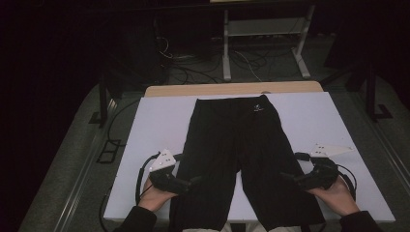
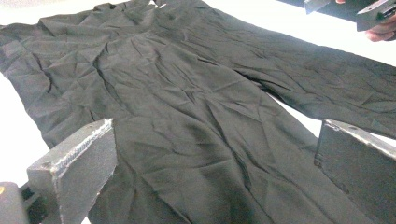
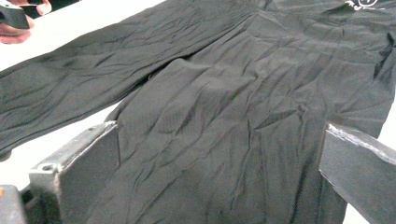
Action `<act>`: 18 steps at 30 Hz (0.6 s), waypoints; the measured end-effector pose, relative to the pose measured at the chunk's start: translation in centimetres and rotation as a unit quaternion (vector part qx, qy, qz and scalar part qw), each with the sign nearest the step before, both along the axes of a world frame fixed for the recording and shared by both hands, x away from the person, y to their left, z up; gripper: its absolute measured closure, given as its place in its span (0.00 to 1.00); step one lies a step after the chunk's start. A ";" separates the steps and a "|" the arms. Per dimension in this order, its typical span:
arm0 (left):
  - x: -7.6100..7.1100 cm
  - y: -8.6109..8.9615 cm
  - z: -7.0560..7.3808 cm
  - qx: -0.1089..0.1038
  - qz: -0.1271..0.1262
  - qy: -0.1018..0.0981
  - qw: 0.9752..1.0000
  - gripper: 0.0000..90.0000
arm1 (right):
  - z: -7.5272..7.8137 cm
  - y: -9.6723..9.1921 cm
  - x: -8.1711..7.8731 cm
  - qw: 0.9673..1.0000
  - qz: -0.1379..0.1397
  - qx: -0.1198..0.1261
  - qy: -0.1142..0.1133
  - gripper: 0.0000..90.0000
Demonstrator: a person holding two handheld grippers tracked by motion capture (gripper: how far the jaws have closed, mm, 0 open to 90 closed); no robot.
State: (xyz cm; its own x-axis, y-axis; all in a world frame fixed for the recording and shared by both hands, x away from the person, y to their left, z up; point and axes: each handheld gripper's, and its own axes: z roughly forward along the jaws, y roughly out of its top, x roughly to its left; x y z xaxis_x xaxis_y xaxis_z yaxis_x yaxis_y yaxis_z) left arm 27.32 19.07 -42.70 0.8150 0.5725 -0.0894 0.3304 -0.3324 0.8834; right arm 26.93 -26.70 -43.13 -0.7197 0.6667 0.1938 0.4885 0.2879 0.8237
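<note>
Black trousers [image 1: 232,145] lie flat on the white table top [image 1: 159,121], waist at the far side and both legs running toward the near edge. A small white logo [image 1: 258,107] marks the waistband. My left gripper [image 1: 193,182] hovers at the outer edge of the left leg, pointing inward, jaws open. My right gripper [image 1: 286,178] sits at the outer edge of the right leg, also pointing inward and open. In the left gripper view the left gripper [image 2: 217,128] spans wrinkled cloth [image 2: 187,93] without pinching it. The right gripper [image 3: 219,128] likewise stands wide over the fabric [image 3: 224,84].
A wooden strip [image 1: 232,89] borders the far side of the white top. Beyond it a white metal frame [image 1: 263,43] and loose cables [image 1: 193,67] lie on the dark floor. Bare white surface flanks the trousers on both sides.
</note>
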 end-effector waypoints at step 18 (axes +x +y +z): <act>0.0 0.0 -0.1 0.001 0.001 0.000 1.000 0.00 | 0.4 0.1 0.1 1.000 -0.003 0.001 -0.006 0.00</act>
